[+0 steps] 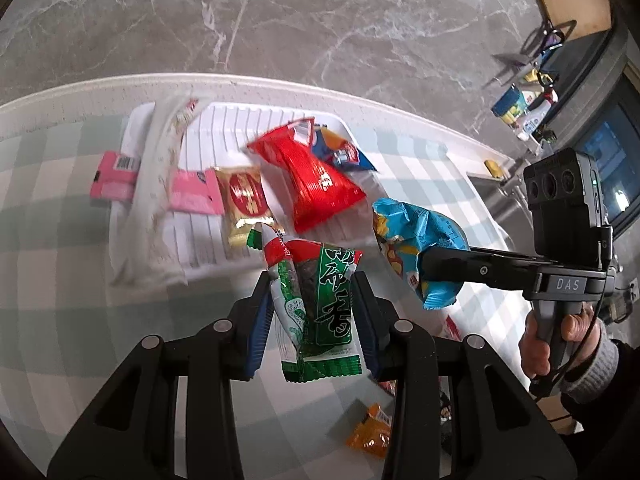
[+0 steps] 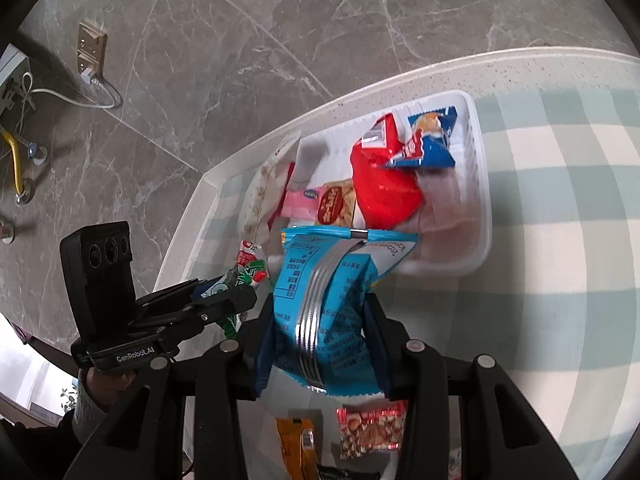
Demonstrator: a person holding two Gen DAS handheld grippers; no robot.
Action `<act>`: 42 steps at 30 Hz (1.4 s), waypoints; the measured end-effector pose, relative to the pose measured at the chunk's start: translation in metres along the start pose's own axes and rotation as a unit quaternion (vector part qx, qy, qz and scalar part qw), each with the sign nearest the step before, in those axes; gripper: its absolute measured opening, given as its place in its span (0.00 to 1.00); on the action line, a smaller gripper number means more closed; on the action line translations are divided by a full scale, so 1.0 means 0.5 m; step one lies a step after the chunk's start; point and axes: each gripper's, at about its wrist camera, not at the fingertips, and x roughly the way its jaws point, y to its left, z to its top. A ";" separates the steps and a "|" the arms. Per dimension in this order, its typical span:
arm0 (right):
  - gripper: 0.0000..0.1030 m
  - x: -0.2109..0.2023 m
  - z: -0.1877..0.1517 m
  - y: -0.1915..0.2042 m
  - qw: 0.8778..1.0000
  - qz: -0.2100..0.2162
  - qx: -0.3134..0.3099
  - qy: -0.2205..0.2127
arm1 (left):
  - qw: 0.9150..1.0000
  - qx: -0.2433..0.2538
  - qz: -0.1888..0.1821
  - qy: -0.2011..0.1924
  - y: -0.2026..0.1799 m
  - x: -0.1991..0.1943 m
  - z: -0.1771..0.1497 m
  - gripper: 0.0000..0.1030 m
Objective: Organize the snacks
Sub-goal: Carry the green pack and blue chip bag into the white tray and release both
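Left gripper [image 1: 314,300] pinches a green seaweed-type packet [image 1: 320,312], lower centre of the left wrist view, blue pads pressed on both sides of it, packet off the table. Right gripper [image 2: 320,336] pinches a light blue snack bag [image 2: 332,308], lower centre of the right wrist view, pads tight on the bag w/ its silver seam facing the cam; same bag shows at centre right of the left view, clamped in the black fingers. Main container: white ribbed tray [image 1: 240,120] on a green/white check tablecloth [image 1: 52,200], sitting at the table's far edge, upper centre-left in the left view, upper right in the right view. In the tray: red packet [image 1: 316,184] about the middle, dark blue packet [image 1: 344,152] partly under/behind it toward the tray's far corner, gold-and-red packet [image 1: 244,200] just beside the red one, pink packet [image 1: 192,196] next to that. A long clear/white wrapper [image 1: 160,184] lies across the tray's left end in the left view, blurred, can't tell contents; another pink packet [image 1: 114,178] sticks out past it over the tray rim. Loose on the cloth, not in the tray: orange packet [image 1: 370,432] at bottom centre-right of the left view, red nut-print packet [image 2: 372,428] at bottom of the right view, beside the orange one. Person's hand [image 1: 560,344] grips the right handle, lower right of the left view. Grey marble floor [image 1: 320,20] beyond the table.
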 end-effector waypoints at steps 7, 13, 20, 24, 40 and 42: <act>0.42 0.020 0.045 0.000 1.000 0.000 0.001 -0.007 | 1.000 -0.010 0.001 -0.009 0.017 0.015 0.045 0.35; 0.42 0.043 0.080 0.003 1.000 -0.004 -0.004 -0.007 | 1.000 -0.016 0.005 -0.014 0.031 0.028 0.076 0.35; 0.42 0.073 0.129 0.000 1.000 -0.014 -0.009 -0.007 | 0.999 -0.031 0.008 -0.019 0.050 0.049 0.109 0.35; 0.42 0.090 0.161 0.001 1.000 -0.021 -0.014 -0.007 | 0.999 -0.037 0.010 -0.021 0.062 0.062 0.129 0.35; 0.57 0.086 0.205 -0.001 0.997 -0.063 -0.029 -0.032 | 0.996 -0.055 0.060 -0.043 0.095 0.100 0.176 0.58; 0.57 0.064 0.190 -0.002 0.997 -0.063 -0.030 -0.036 | 0.995 -0.055 0.065 -0.046 0.093 0.092 0.172 0.58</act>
